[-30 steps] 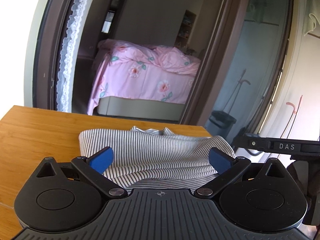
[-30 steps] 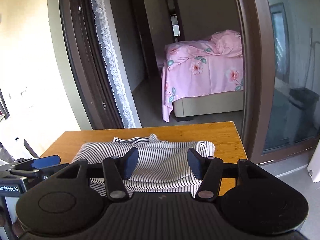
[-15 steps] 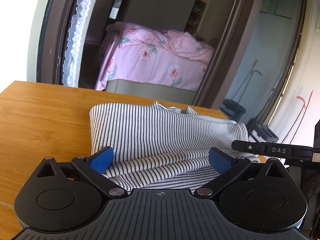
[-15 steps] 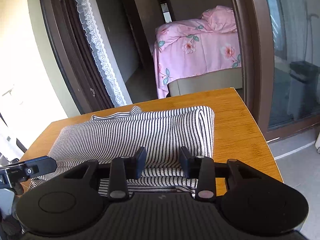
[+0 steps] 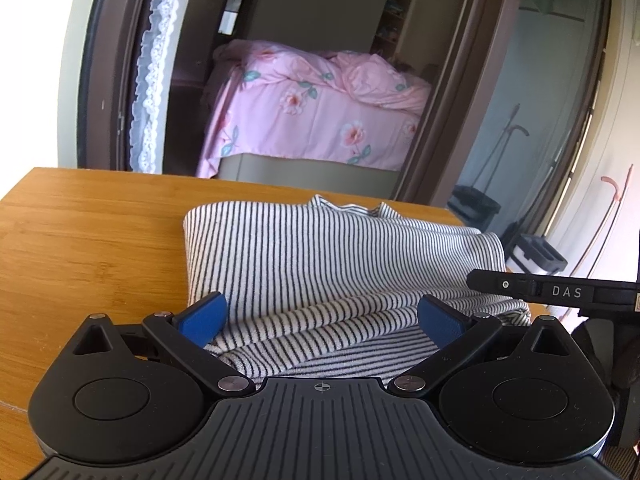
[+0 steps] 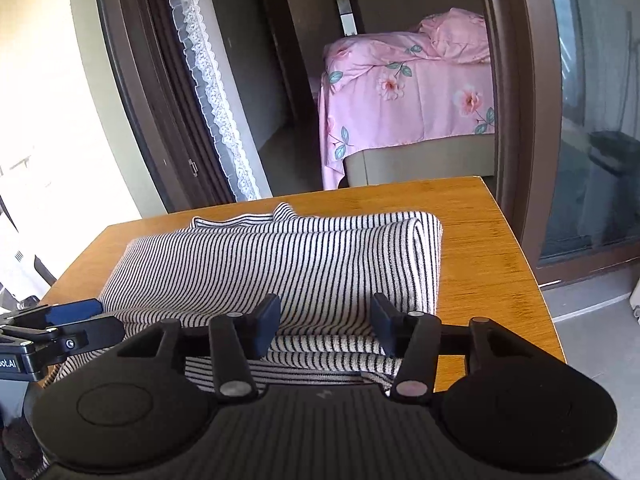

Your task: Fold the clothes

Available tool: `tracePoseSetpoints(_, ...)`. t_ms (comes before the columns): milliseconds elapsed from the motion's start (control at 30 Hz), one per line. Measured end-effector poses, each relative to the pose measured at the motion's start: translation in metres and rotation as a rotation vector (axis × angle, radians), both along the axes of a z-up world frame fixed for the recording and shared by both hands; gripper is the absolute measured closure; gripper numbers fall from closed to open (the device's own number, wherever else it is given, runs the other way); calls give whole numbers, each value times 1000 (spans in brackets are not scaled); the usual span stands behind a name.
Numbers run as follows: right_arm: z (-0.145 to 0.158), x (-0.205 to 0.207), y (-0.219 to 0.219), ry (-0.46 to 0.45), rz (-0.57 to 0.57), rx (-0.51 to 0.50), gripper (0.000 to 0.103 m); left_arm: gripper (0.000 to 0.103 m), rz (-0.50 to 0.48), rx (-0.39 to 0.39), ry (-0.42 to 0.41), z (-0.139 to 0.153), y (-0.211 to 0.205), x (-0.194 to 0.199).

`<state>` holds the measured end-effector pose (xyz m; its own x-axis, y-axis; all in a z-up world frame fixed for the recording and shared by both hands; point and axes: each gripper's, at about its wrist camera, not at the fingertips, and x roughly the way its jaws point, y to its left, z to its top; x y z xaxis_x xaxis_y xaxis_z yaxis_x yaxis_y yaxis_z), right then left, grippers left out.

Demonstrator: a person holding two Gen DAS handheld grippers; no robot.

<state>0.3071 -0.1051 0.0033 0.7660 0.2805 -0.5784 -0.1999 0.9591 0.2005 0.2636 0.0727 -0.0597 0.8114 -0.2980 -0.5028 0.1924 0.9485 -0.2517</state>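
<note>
The left claw [image 5: 322, 316] stands wide open, its blue pads on either side of the near folds of the striped shirt [image 5: 332, 264]; whether the pads touch the cloth cannot be told. The right claw [image 6: 326, 322] is parted more narrowly, with nothing clamped between its fingers, low over the shirt's near edge by its right fold. The shirt lies folded on the wooden tabletop [image 5: 88, 232], collar at the far side.

Compared with half a second ago, the left claw's spread is unchanged, while the right claw has opened somewhat wider. Both cameras have tipped up a little, so the bed [image 5: 312, 120] beyond the doorway shows more fully.

The right claw's finger, seen from the left wrist, reads "DAS" [image 5: 566, 291]. At the left edge of the right wrist view, a label ends in "ot.AI" [image 6: 8, 364].
</note>
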Motion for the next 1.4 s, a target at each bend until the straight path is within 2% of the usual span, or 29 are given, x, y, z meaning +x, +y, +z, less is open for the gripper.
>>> tracePoseSetpoints(133,7,2,18,24,67,-64,46,0,5,82,12,1,5,1)
tracePoseSetpoints(233,5,2,25,16,82,-84,45,0,53,117,41,2,18,2)
tracePoseSetpoints(367,21,-2,19,-35,10,-21,50,0,94,-1,121,11,53,4)
tracePoseSetpoints(400,26,-2,17,-56,-7,-8,55,0,90,-15,113,17,58,5)
tracePoseSetpoints(433,32,1,14,-73,-18,-1,65,0,85,-37,113,24,63,8)
tracePoseSetpoints(467,35,5,12,-77,-17,7,67,0,78,-68,128,29,67,15)
tracePoseSetpoints(533,34,13,13,-57,-6,2,67,0,53,-139,167,34,71,31)
tracePoseSetpoints(600,23,21,16,-9,-19,-61,67,0,29,-193,205,37,71,47)
tracePoseSetpoints(733,13,21,2,26,-69,-64,67,0,51,-60,200,33,57,65)
tracePoseSetpoints(833,13,22,-15,34,-105,-7,46,0,67,-43,240,27,64,74)
tracePoseSetpoints(867,13,26,-21,47,-109,29,45,0,67,-43,253,26,68,76)
tracePoseSetpoints(933,12,34,-27,73,-108,56,44,3,60,-51,284,24,73,82)
tracePoseSetpoints(1000,11,42,-29,99,-105,63,44,18,49,-65,302,22,76,87)
tracePoseSetpoints(1033,10,46,-30,113,-103,67,43,20,45,-72,307,21,77,88)
tracePoseSetpoints(1300,2,77,-39,218,-89,96,39,19,14,-125,341,17,84,103)
tracePoseSetpoints(1400,-1,86,-44,257,-79,117,39,28,2,-145,353,15,87,109)
